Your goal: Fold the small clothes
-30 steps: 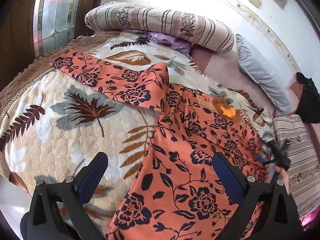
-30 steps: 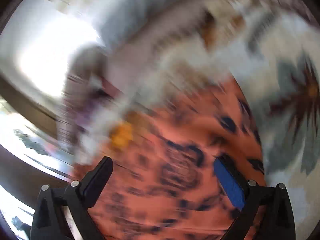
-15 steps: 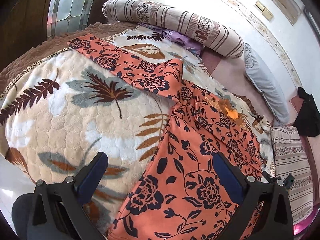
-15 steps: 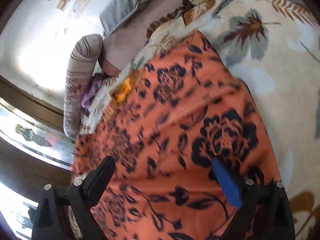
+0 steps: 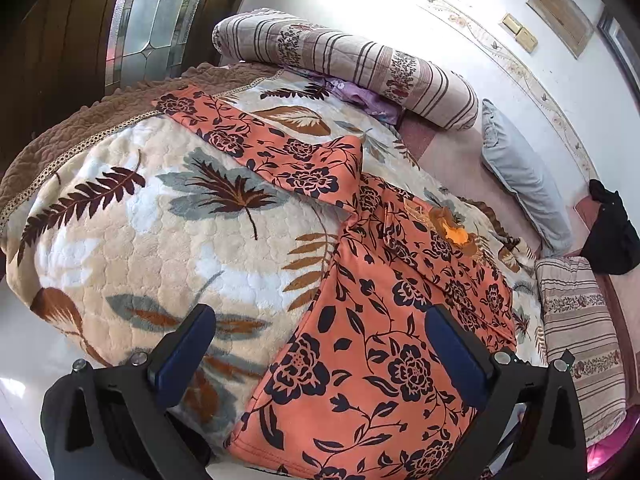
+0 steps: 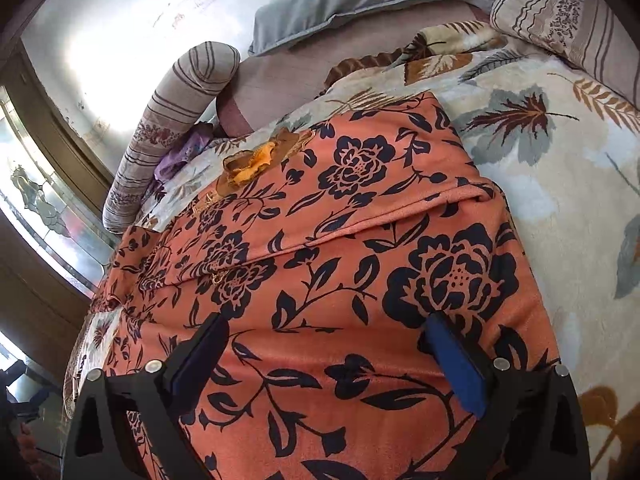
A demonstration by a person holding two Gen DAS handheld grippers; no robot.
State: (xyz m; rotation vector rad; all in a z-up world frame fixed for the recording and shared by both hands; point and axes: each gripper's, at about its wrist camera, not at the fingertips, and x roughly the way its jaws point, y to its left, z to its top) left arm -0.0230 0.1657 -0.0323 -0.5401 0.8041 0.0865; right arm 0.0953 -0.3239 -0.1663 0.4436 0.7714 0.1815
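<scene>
An orange garment with dark blue flowers (image 5: 372, 320) lies spread on a leaf-patterned bed blanket (image 5: 160, 232). One sleeve (image 5: 248, 140) stretches out to the far left; the other is folded across the body, its edge (image 6: 360, 224) running over the cloth. An orange collar patch (image 5: 454, 232) shows near the neck. My left gripper (image 5: 320, 344) hangs open above the garment's lower left edge, nothing between its fingers. My right gripper (image 6: 328, 352) is open too, low over the garment's body, holding nothing.
A striped bolster (image 5: 344, 64) and a grey pillow (image 5: 524, 184) lie along the wall at the back. A striped cushion (image 5: 580, 328) sits to the right, a dark item (image 5: 612, 232) beyond it. The bed's brown edge (image 5: 80, 120) drops off at left.
The right gripper swung from a blurred sweep and settled closer over the garment. The left gripper drew back a little and turned, showing more of the blanket and outstretched sleeve.
</scene>
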